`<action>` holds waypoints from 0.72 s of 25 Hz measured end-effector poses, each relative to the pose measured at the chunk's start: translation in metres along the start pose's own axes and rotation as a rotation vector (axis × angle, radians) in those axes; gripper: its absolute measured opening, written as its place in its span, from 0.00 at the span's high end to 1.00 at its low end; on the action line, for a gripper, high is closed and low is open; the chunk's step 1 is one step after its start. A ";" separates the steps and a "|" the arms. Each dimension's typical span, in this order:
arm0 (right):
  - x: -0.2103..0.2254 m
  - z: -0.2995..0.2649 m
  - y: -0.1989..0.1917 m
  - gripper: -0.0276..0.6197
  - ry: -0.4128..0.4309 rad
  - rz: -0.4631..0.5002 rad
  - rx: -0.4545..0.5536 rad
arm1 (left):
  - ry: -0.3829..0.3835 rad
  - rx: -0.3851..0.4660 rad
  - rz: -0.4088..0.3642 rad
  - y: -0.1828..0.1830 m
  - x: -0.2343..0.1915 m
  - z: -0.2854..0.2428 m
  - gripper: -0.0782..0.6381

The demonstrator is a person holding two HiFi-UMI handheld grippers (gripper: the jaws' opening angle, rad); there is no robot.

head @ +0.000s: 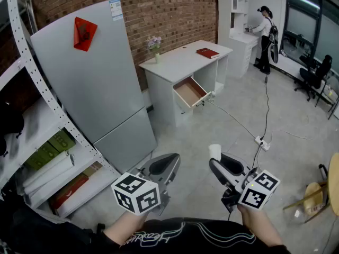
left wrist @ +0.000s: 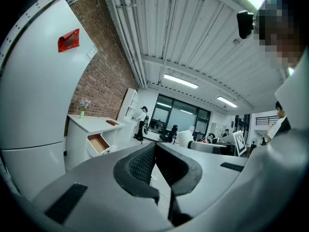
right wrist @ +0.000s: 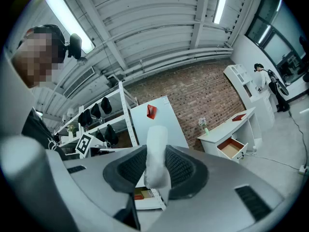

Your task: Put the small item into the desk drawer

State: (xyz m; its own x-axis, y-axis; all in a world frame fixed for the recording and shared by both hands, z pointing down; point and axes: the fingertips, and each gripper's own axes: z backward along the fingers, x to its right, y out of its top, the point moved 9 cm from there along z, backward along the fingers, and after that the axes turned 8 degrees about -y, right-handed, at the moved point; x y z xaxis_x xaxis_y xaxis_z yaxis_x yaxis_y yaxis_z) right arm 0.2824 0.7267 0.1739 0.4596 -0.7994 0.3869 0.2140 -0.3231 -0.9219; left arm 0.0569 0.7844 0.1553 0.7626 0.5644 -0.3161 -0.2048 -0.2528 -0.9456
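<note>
- The left gripper [head: 165,163] and the right gripper [head: 217,165] have smooth, rounded shells of pale grey.
- The insides of the jaws are lined with black pads [left wrist: 139,164] that have a fine dotted texture.
- A flat black rectangular inset [left wrist: 65,204] sits in each shell behind the pads.
- Each gripper carries a white cube [head: 136,193] printed with black square markers.
- The person wears a black top [head: 175,236] with white lettering across it.
- A black camera [left wrist: 245,23] is mounted on the head.
</note>
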 end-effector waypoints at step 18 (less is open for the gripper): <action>0.027 0.005 -0.011 0.76 0.005 0.008 -0.092 | 0.036 -0.045 0.002 -0.008 0.004 -0.018 0.86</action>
State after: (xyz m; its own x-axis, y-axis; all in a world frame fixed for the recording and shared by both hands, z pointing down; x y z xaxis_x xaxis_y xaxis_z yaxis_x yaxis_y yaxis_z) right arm 0.2962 0.7112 0.1945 0.4562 -0.8047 0.3799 0.1299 -0.3621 -0.9230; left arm 0.0731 0.7745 0.1628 0.7842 0.5350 -0.3144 -0.1792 -0.2898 -0.9402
